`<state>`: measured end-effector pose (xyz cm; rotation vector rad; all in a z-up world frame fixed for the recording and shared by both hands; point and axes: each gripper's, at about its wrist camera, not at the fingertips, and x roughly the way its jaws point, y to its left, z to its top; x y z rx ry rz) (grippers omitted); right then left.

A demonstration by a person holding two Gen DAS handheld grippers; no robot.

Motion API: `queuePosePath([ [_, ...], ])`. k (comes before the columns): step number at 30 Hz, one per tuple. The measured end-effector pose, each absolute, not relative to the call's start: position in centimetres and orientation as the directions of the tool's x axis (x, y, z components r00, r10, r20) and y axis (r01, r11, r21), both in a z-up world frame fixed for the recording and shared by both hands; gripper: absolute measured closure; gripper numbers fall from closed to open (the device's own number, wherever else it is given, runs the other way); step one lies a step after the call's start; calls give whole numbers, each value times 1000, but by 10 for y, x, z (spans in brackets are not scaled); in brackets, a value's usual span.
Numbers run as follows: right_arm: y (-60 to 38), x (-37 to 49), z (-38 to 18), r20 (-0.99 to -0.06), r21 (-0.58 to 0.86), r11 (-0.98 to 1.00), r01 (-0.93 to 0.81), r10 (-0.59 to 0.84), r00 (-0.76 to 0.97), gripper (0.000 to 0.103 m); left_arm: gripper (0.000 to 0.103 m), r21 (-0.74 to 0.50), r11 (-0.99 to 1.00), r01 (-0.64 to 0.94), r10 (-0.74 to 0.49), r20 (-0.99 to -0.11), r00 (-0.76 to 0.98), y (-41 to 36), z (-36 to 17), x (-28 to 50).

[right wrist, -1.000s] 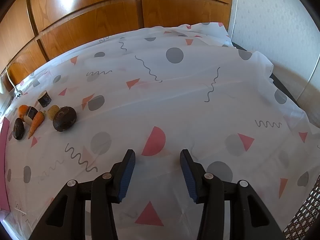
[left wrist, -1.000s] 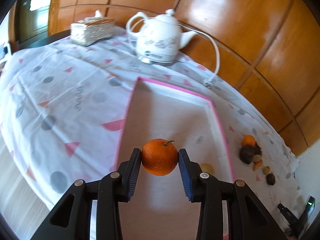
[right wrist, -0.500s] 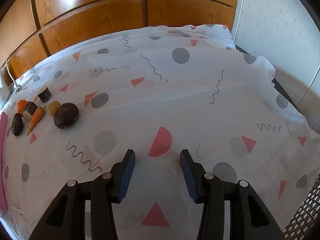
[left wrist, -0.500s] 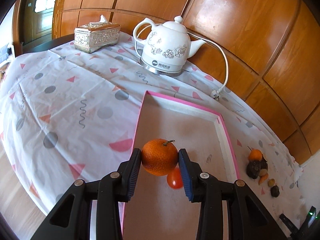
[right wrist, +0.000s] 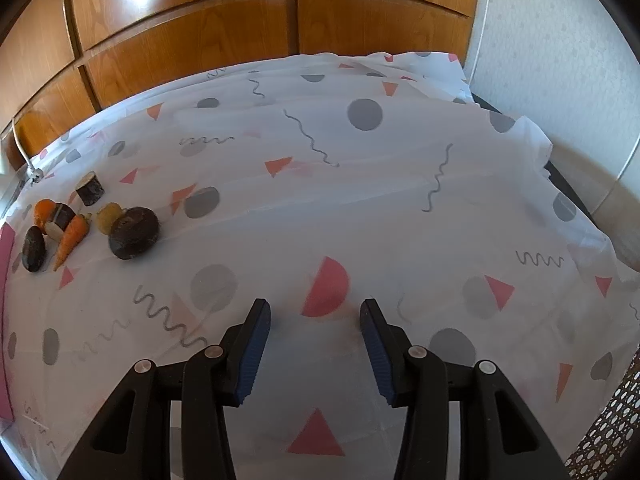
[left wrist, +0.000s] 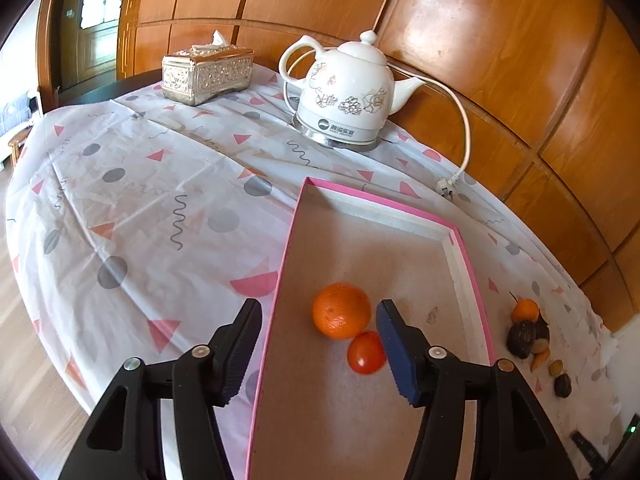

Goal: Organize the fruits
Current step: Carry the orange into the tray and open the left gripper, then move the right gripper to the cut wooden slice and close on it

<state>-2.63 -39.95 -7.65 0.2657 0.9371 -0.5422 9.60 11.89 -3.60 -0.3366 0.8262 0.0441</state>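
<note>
Opening over the pink-rimmed box (left wrist: 466, 256), the left gripper (left wrist: 318, 342) has its jaws parting clear of the orange (left wrist: 341, 311), which lies inside touching a small tomato (left wrist: 366, 352). The orange could roll (nothing wedges it), or the right-hand jaw could clip the tomato on withdrawal. Rightward, the remaining pile (right wrist: 80, 224) sits on the bench (right wrist: 400, 208). The right gripper (right wrist: 314, 344) stands open, empty.

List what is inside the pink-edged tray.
The pink-edged tray holds an orange and a small red tomato beside it. The left gripper, jaws opening, hides part of the tray's near floor.
</note>
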Motion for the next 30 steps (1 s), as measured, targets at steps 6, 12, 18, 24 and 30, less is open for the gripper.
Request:
queuePosePath([
  [6,-383,-14,-66,-802,18,870,492,-281,527,56,28,-247,952,-181,-58,-726,686,116,-32,74],
  [12,-361,8,-58,-794,53,903,425,-220,566,56,23,-243,946,-216,-37,-741,671,122,-37,58],
  [18,-325,34,-46,-778,60,947,316,-154,609,56,22,-242,943,-227,-32,-748,663,124,-39,50],
  [24,-296,59,-37,-769,74,971,228,-90,633,56,21,-238,947,-215,-32,-737,675,121,-34,45],
  [30,-277,86,-37,-772,92,980,175,-40,634,56,20,-222,957,-187,-39,-736,676,114,-33,42],
])
